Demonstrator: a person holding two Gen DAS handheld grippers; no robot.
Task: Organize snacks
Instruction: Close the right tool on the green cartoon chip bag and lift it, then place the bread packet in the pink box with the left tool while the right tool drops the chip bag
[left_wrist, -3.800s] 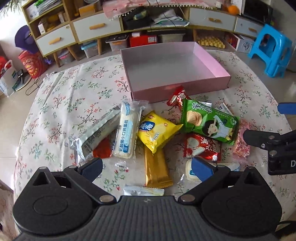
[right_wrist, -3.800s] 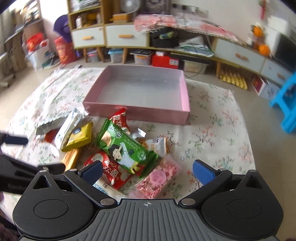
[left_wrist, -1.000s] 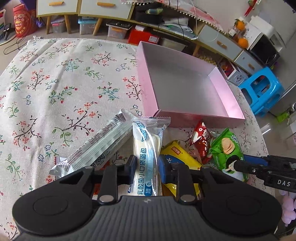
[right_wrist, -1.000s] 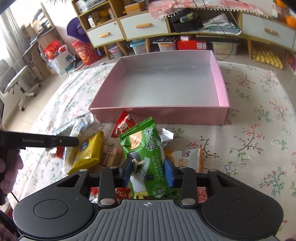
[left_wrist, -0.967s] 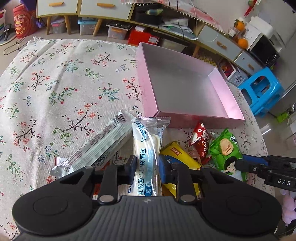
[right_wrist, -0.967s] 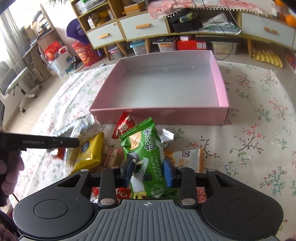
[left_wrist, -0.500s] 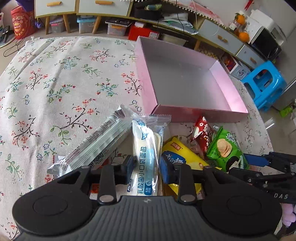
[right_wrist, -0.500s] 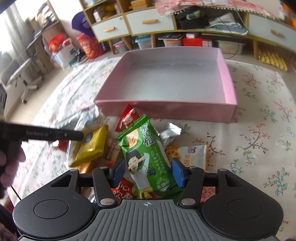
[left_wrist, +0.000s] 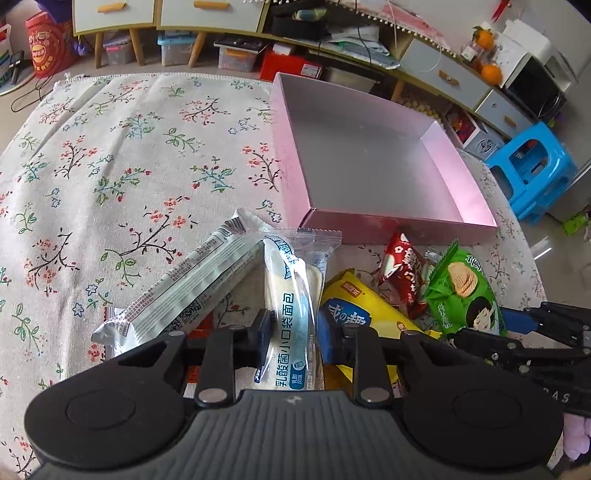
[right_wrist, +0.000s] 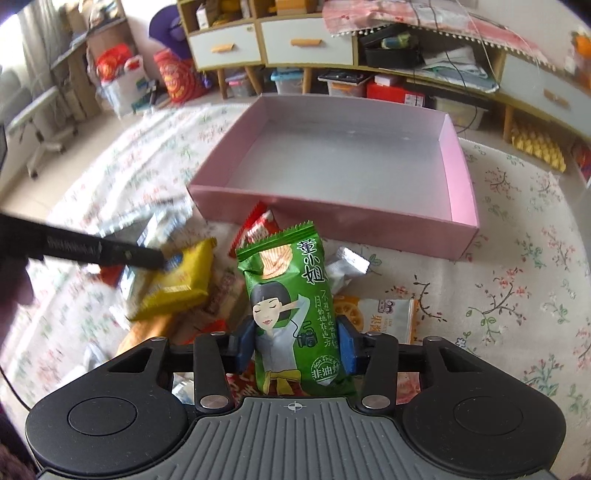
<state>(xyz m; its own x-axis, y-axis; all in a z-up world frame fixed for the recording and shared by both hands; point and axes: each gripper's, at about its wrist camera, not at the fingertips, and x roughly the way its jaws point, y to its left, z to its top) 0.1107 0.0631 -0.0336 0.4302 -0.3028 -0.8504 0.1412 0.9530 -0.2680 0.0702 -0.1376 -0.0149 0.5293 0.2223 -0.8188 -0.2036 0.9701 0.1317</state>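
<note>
My left gripper (left_wrist: 295, 332) is shut on the near end of a white bread packet (left_wrist: 291, 291) with blue print, which lies on the floral tablecloth (left_wrist: 110, 166). The jaws of my right gripper (right_wrist: 295, 345) are closing, and their blue pads press on the sides of a green chip bag (right_wrist: 291, 288) that points toward the box. The empty pink box (left_wrist: 369, 230) (right_wrist: 332, 218) sits just beyond the snack pile. A silver packet (left_wrist: 177, 295), a yellow packet (left_wrist: 354, 306) and a red packet (left_wrist: 402, 273) lie around the white one.
A white-and-orange packet (right_wrist: 388, 314) and a small foil packet (right_wrist: 347, 266) lie right of the green bag. The left gripper's black finger (right_wrist: 110, 254) reaches in over the yellow packet (right_wrist: 181, 277). A blue stool (left_wrist: 532, 170) and low cabinets stand past the table.
The right jaws widened around the green bag, then narrowed onto it again, and the bag now stands straighter between them. The left gripper has kept its hold on the white packet.
</note>
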